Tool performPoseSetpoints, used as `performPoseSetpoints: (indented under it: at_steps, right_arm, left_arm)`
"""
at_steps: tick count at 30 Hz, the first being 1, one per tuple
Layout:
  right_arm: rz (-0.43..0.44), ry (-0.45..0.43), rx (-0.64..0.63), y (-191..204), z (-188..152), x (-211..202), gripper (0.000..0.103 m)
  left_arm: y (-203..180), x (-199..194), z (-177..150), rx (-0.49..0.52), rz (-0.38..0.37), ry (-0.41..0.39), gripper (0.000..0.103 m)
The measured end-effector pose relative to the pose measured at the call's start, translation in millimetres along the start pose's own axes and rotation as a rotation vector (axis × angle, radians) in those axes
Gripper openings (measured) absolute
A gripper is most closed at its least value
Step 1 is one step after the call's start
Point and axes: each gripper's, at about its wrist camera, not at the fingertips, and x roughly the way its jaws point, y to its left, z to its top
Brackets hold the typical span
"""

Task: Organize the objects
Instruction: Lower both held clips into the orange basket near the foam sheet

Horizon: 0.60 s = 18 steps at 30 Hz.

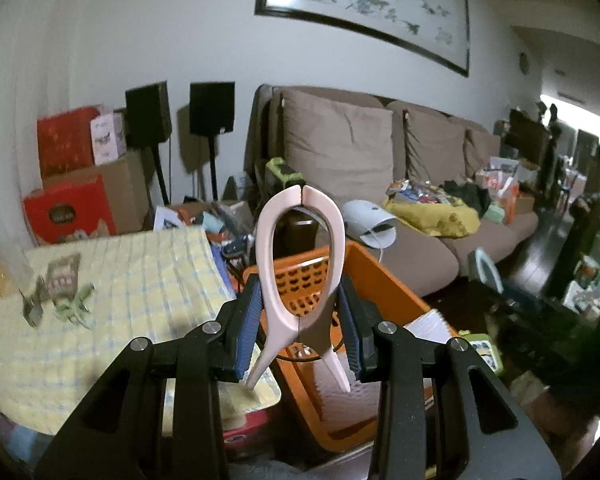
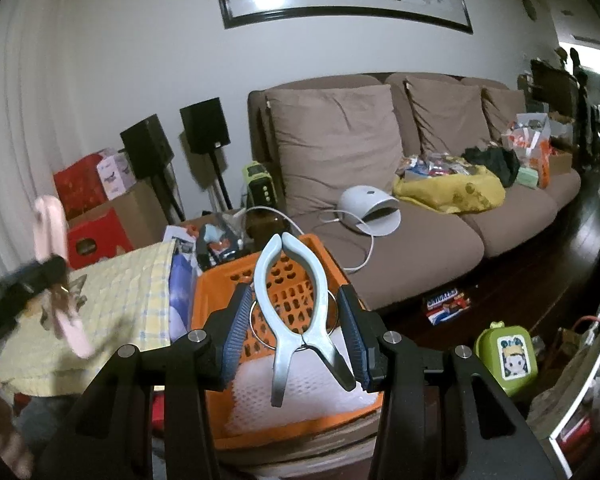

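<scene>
Pink clip (image 1: 300, 264) is gripped by left gripper (image 1: 302, 320), blue clip (image 2: 296, 304) by right gripper (image 2: 296, 336); release is advised only once each is lowered inside orange basket (image 2: 216, 280).

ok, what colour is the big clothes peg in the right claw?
Pale blue peg, clearest in the right wrist view; right claw grips it.

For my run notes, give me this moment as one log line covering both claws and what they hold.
left claw: shut on pink clip | right claw: shut on blue clip | both above orange basket
</scene>
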Motion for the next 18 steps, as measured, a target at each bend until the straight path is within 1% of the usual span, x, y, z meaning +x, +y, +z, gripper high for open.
performPoseSetpoints:
  at_steps: [1,3,5,7,10,13,18]
  right_arm:
    - [0.001,-0.001,-0.006,0.5,-1.2,3.0,0.045]
    - [0.003,-0.002,-0.01,0.6,-3.6,7.5,0.045]
    - [-0.001,-0.001,-0.015,0.2,-6.3,12.8,0.045]
    - [-0.009,0.003,-0.017,-0.9,-9.8,19.8,0.045]
    - [-0.019,0.008,-0.01,-3.9,-16.2,28.9,0.045]
    - [-0.026,0.028,-0.008,-6.3,-20.8,35.3,0.045]
    - [-0.051,0.019,-0.007,-14.0,-20.7,33.9,0.045]
  left_arm:
    - [0.1,3.9,-3.6,-0.001,0.003,-0.003,0.034]
    - [-0.7,11.2,-13.1,-0.016,-0.02,-0.025,0.034]
    - [-3.2,12.9,-20.6,-0.019,-0.073,-0.092,0.034]
    - [-7.9,14.6,-26.5,0.005,-0.079,-0.14,0.034]
    - [-9.4,23.9,-25.6,-0.028,-0.111,-0.121,0.034]
    - [-13.3,33.1,-25.4,-0.017,-0.105,-0.12,0.034]
    - [-16.1,44.8,-22.6,-0.016,-0.108,-0.118,0.034]
